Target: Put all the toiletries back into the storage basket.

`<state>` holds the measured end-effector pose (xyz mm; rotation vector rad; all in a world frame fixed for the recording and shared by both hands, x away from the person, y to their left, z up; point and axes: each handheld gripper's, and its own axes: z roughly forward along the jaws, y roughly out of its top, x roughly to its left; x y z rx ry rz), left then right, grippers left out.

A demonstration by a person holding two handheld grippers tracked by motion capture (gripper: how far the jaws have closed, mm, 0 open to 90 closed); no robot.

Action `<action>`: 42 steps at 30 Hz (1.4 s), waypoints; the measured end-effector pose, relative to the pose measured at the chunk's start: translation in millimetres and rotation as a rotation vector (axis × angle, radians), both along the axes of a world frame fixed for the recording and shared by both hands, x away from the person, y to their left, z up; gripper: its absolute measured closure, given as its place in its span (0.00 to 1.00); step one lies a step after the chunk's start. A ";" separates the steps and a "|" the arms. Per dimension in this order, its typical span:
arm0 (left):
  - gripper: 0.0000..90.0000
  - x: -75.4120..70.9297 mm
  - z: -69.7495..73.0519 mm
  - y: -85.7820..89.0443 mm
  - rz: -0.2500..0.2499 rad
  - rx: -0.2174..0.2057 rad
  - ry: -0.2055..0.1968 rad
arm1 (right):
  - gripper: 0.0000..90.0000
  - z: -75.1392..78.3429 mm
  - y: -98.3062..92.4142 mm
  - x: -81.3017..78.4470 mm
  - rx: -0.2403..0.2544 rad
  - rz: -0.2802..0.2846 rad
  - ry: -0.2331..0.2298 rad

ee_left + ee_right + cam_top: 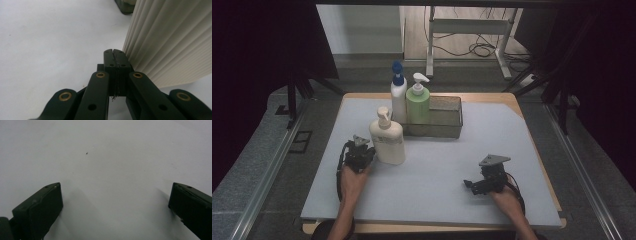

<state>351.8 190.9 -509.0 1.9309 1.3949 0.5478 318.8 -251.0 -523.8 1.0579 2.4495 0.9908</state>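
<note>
A cream pump bottle (387,138) stands upright on the pale mat (432,170), just left of centre. My left gripper (360,148) sits right beside its left side, shut with nothing between the jaws. In the left gripper view the two pads meet flat at the gripper tip (114,53), and the ribbed cream wall of the bottle (170,40) rises immediately to their right. My right gripper (474,184) rests low over the mat at the front right, open. Its two fingers (42,207) stand wide apart over bare mat.
A dark mesh basket (443,119) stands at the back of the mat. At its left end stand a white bottle with a blue pump (398,95) and a green bottle with a white pump (418,100). The table's wooden edge (532,145) borders the mat.
</note>
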 end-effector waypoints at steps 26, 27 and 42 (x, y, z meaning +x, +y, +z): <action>0.99 26.3 -0.4 -9.7 -0.087 -0.098 0.000 | 0.00 -0.1 0.0 0.0 0.001 -0.001 -0.001; 0.99 26.6 -0.7 -11.1 -0.094 -0.104 0.000 | 0.00 -0.1 0.0 0.0 0.001 -0.001 -0.001; 0.99 25.8 -2.9 -31.7 -0.153 -0.134 0.007 | 0.00 -0.2 -0.1 0.0 0.002 0.000 -0.002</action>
